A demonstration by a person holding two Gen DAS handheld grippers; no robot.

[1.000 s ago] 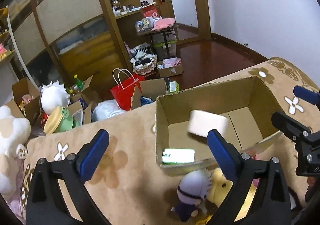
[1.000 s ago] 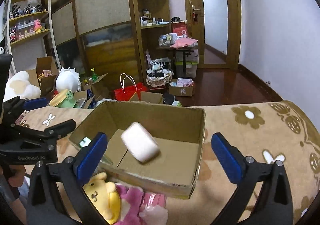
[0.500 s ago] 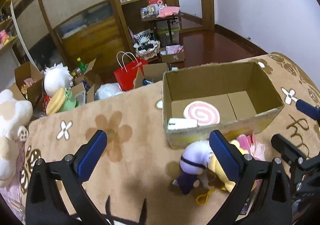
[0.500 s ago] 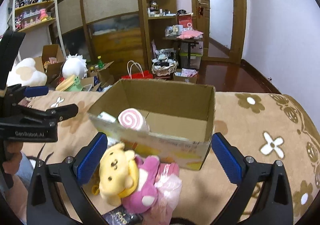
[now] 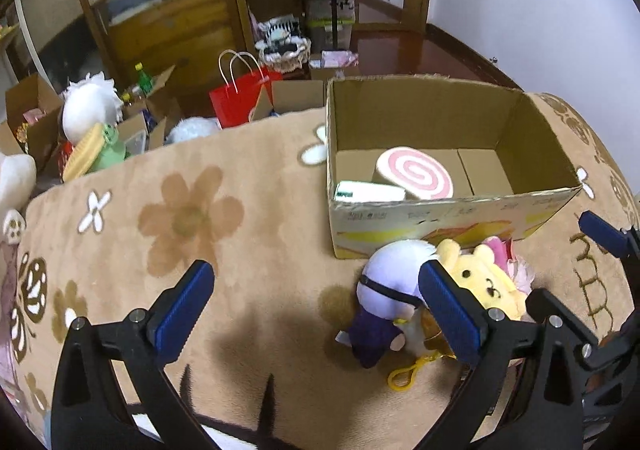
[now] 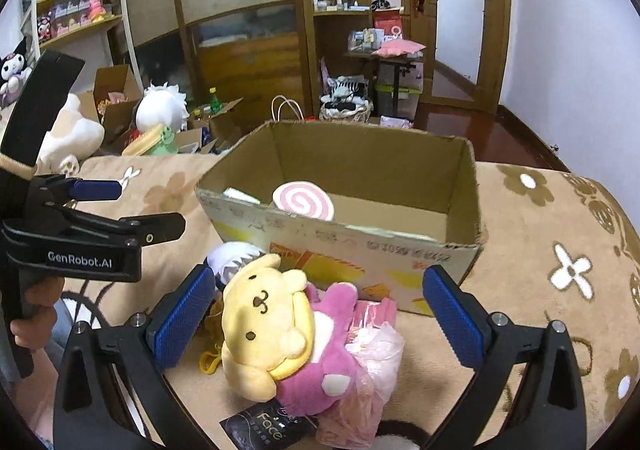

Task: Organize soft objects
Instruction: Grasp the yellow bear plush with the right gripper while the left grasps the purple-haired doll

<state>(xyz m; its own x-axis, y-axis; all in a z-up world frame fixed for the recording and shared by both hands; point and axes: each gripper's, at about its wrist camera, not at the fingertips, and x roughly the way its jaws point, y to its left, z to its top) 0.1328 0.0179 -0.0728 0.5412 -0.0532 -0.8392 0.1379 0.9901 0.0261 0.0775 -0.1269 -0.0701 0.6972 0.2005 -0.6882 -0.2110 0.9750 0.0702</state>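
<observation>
An open cardboard box (image 5: 448, 218) (image 6: 360, 250) stands on the flowered brown blanket. Inside it lie a pink-and-white swirl cushion (image 5: 414, 172) (image 6: 303, 205) and a small white-green pack (image 5: 368, 192). In front of the box lie a yellow dog plush in pink (image 6: 276, 330) (image 5: 480, 282), a white-haired purple doll (image 5: 386, 302) (image 6: 234, 256) and a pink plastic bag (image 6: 372, 350). My right gripper (image 6: 316, 320) is open around the yellow plush, apart from it. My left gripper (image 5: 316, 310) is open and empty, left of the doll.
A black "Face" packet (image 6: 264, 424) lies under the plush. Beyond the blanket's far edge are a red paper bag (image 5: 240, 98), open cartons, a white plush (image 5: 90, 106), a green-yellow toy (image 5: 94, 152), shelves and a door.
The swirl cushion dropped into the box and settled against its front wall. Both grippers pulled back and lowered toward the plush toys in front of the box.
</observation>
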